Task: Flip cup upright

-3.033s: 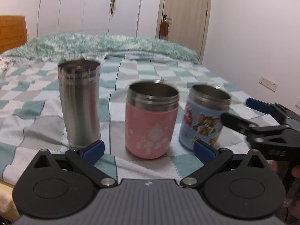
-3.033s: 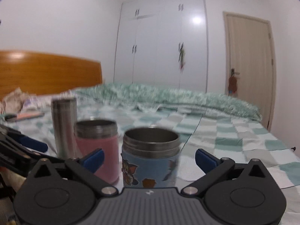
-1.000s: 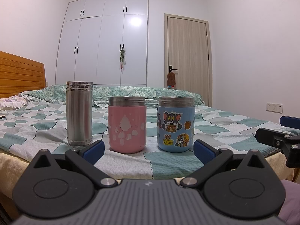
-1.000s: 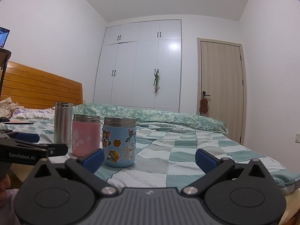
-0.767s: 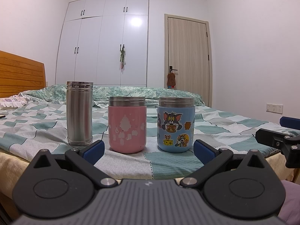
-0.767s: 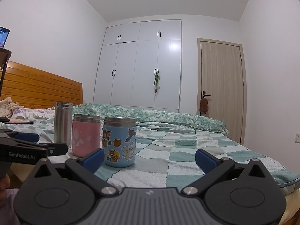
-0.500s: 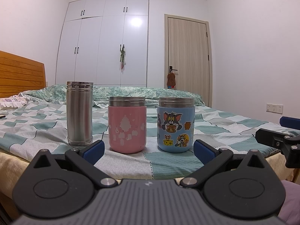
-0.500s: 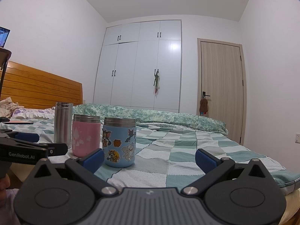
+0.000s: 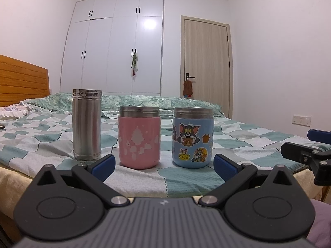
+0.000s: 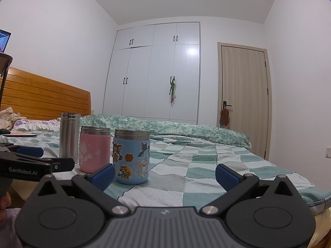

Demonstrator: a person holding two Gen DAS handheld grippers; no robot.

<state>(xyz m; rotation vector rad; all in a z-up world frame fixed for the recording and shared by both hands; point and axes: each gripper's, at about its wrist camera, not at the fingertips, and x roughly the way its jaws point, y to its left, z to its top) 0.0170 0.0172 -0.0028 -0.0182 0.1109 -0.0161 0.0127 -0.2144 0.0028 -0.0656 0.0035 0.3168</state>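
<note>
Three cups stand upright in a row near the bed's front edge: a tall steel cup (image 9: 87, 125), a pink cup (image 9: 139, 137) and a blue cartoon cup (image 9: 193, 137). They also show in the right wrist view: steel cup (image 10: 69, 137), pink cup (image 10: 95, 149), blue cup (image 10: 131, 156). My left gripper (image 9: 163, 166) is open and empty, low in front of the cups. My right gripper (image 10: 165, 175) is open and empty, to the right of the blue cup.
The cups stand on a green and white checked bedspread (image 9: 238, 142). A wooden headboard (image 10: 45, 101) is at the left, a white wardrobe (image 9: 115, 47) and a door (image 9: 206, 66) behind. The right gripper's fingers (image 9: 306, 150) show at the right edge of the left wrist view.
Since 3 s ago both grippers have drawn back and dropped low in front of the bed. Over the last second nothing has moved.
</note>
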